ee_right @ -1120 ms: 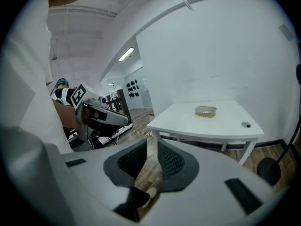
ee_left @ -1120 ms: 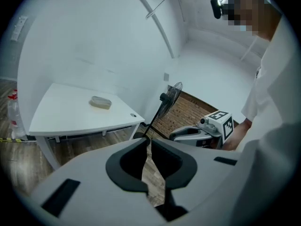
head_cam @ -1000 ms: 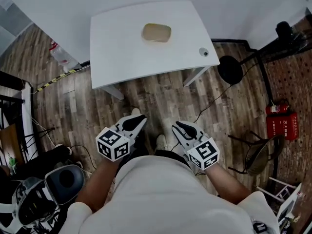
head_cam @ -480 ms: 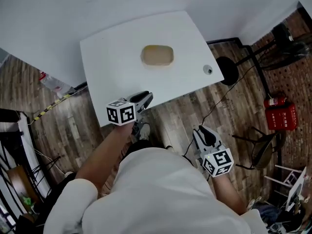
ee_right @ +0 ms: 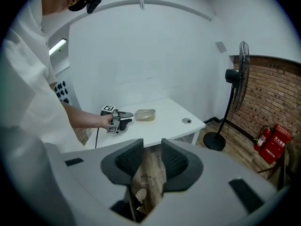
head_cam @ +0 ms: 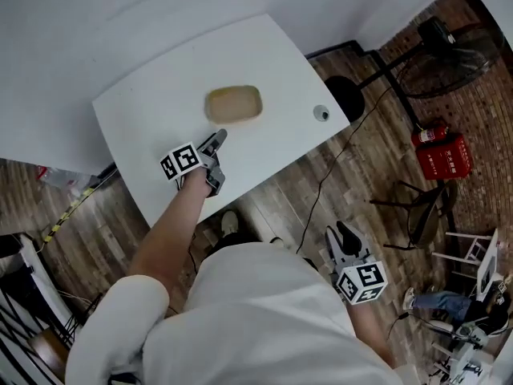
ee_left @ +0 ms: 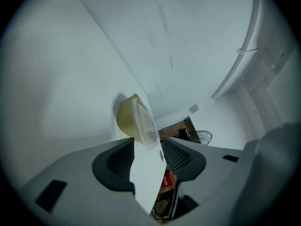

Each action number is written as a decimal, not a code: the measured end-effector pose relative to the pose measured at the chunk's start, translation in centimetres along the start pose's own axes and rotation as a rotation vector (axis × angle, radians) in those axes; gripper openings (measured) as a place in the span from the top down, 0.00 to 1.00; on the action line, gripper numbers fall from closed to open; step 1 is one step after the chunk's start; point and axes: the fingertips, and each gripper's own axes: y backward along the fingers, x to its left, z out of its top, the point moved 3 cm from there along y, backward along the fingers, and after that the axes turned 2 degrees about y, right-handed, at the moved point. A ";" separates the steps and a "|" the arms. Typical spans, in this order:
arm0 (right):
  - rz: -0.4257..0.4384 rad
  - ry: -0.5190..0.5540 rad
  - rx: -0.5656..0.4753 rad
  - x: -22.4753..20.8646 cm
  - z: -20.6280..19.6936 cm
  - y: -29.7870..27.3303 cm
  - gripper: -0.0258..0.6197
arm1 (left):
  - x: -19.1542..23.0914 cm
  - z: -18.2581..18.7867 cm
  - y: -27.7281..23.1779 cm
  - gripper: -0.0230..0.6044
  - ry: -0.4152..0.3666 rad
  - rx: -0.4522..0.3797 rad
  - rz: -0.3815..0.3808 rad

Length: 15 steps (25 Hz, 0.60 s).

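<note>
A clear lidded container with pale yellow contents sits on the white table. My left gripper reaches over the table, and its tips stand just short of the container's near side. In the left gripper view the container fills the space just beyond the open jaws of the left gripper, with nothing between them. My right gripper hangs low beside the person's body over the wooden floor. Its jaws stand slightly apart and empty in the right gripper view, which also shows the left gripper by the container.
A round cable grommet sits near the table's right corner. A standing fan and red fire extinguishers stand at the right by the brick wall. A chair and cables lie on the wooden floor.
My left gripper rose from beside the body and travelled out over the table to the container, and its jaws spread wider. The right gripper stayed low by the body.
</note>
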 end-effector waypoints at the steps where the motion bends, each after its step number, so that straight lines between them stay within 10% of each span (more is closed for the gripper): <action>1: -0.017 -0.006 0.007 -0.2 0.0 0.3 0.76 | 0.3 0.2 -0.5 0.67 0.018 -0.003 -0.008; 15: -0.063 -0.011 0.040 -2.0 -1.1 2.5 0.77 | -0.4 0.1 -2.4 0.87 0.124 -0.058 -0.095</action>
